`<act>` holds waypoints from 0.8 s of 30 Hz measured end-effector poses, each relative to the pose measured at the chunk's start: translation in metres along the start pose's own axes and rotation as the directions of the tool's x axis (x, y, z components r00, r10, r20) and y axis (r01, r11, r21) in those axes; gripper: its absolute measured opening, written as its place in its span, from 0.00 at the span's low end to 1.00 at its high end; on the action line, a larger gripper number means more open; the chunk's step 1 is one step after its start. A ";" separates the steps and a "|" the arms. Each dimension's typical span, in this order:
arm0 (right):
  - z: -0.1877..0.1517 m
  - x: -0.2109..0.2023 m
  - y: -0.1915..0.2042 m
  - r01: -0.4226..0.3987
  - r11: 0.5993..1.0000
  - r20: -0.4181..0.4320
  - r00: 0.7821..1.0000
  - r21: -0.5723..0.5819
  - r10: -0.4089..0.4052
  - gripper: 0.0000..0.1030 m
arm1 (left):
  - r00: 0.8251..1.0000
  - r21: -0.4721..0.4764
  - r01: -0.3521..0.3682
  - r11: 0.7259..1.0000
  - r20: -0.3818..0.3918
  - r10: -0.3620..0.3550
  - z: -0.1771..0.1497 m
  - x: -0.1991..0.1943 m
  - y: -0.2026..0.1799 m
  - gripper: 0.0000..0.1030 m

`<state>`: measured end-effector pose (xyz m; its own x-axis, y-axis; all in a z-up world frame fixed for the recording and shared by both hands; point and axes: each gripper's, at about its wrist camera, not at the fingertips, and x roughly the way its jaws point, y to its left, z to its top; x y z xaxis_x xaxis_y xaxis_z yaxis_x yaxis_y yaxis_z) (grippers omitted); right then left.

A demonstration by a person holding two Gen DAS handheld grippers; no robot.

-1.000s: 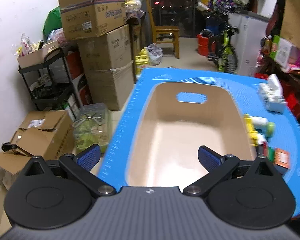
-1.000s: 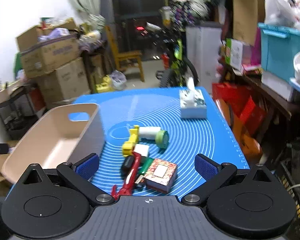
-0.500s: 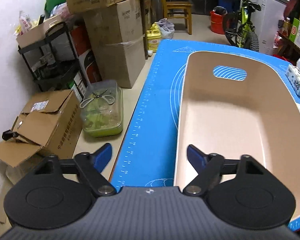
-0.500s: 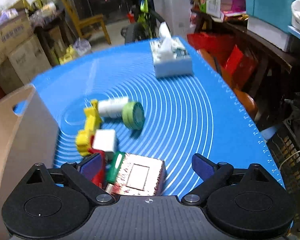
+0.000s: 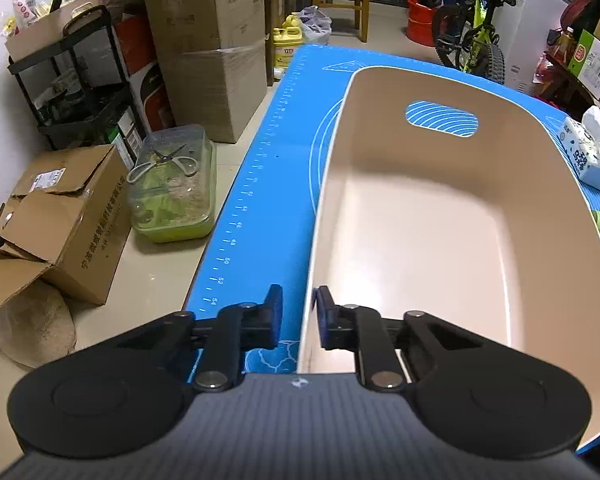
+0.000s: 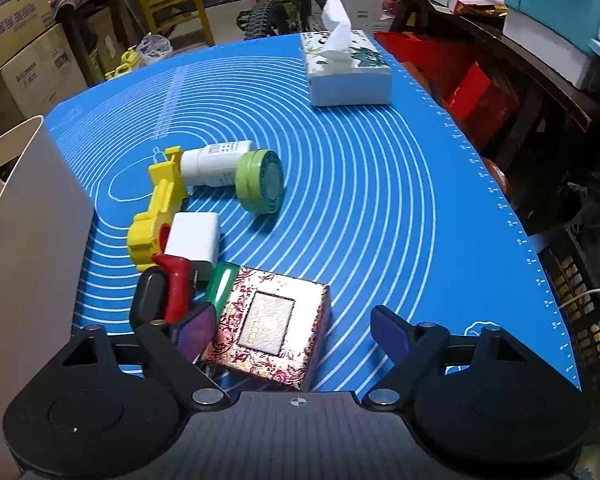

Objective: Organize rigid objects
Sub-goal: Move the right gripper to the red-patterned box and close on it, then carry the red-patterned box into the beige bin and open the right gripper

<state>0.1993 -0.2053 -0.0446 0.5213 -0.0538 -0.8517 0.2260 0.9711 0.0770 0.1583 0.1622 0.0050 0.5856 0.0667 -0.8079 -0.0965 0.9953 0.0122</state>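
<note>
The beige bin (image 5: 440, 240) stood on the blue mat (image 5: 268, 184), empty, its long axis running away from me. My left gripper (image 5: 298, 320) straddled its near left wall, jaws closing with the wall between them, the outer pad not yet touching. My right gripper (image 6: 292, 330) was the one nearer the clutter: the patterned box (image 6: 268, 328) lay between its closing jaws, left pad against it, right pad still clear. Beyond lay a yellow toy (image 6: 158, 208), a white bottle (image 6: 216, 162) and a green tin (image 6: 262, 182), the bin just to their left. A tissue box (image 6: 348, 68) sat far off; cartons and a bicycle crowded the room.
</note>
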 end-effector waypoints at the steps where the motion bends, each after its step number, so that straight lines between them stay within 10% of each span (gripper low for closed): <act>1: 0.001 0.000 0.001 -0.004 1.000 -0.005 1.000 0.006 0.004 0.79 | 1.000 0.010 -0.006 1.000 0.003 0.006 0.000 0.000 -0.001 0.18; 9: 0.003 0.011 0.004 0.014 0.999 -0.051 0.999 0.036 -0.013 0.59 | 1.000 0.031 0.003 1.000 0.008 -0.003 0.001 0.002 -0.005 0.10; 24: -0.011 -0.024 0.000 -0.035 0.997 0.089 0.996 0.069 0.029 0.58 | 1.000 0.020 0.021 1.000 0.013 -0.021 -0.001 0.003 -0.003 0.08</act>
<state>0.1778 -0.2016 -0.0302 0.5988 -0.0464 -0.7995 0.2640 0.9540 0.1424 0.1593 0.1591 0.0018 0.5983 0.0468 -0.7999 -0.0680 0.9977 0.0075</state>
